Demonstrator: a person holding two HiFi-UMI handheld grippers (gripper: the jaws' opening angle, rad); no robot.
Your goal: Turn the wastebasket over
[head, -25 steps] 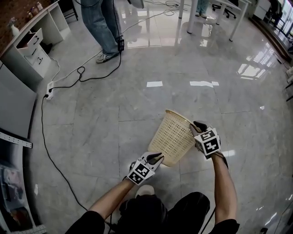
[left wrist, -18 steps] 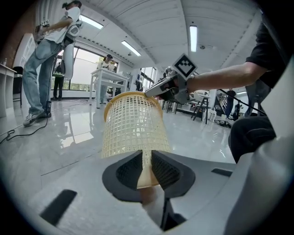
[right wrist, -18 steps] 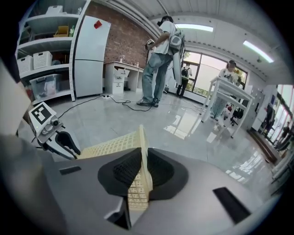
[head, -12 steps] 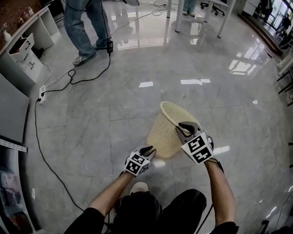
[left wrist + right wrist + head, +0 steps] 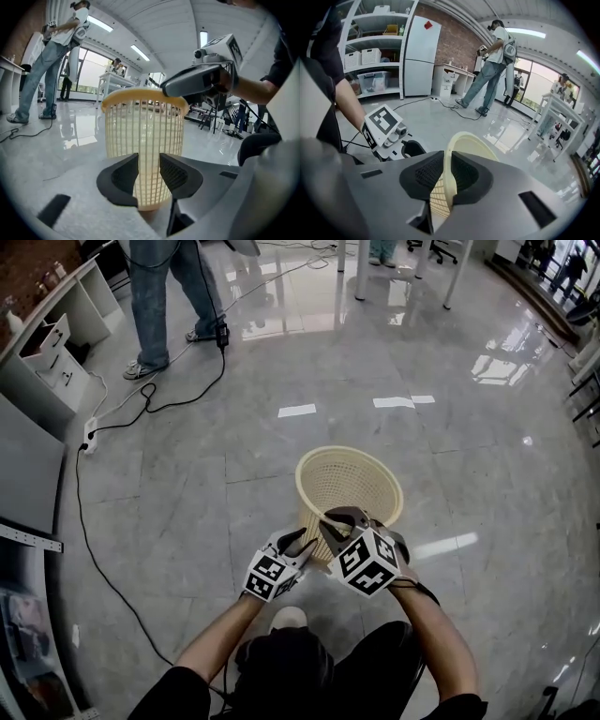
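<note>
The cream lattice wastebasket (image 5: 349, 486) stands upright on the floor, mouth up. My right gripper (image 5: 330, 519) is shut on the near part of its rim; in the right gripper view the rim (image 5: 449, 154) is pinched between both pads of the right gripper (image 5: 446, 161). My left gripper (image 5: 305, 540) sits low at the basket's near left side. In the left gripper view the left gripper (image 5: 149, 161) has just been opening: its pads stand apart and press on nothing. The wastebasket (image 5: 143, 136) shows through the gap, just beyond them.
A person in jeans (image 5: 155, 296) stands at the back left beside a black cable (image 5: 150, 395) and power strip (image 5: 91, 434). White drawers (image 5: 47, 348) line the left wall. Table legs (image 5: 361, 268) stand at the back. My shoe (image 5: 288, 618) is below the grippers.
The basket has swung from tilted on its side to upright. My right gripper carried the rim leftward and toward me. The left gripper's jaws have parted at the base.
</note>
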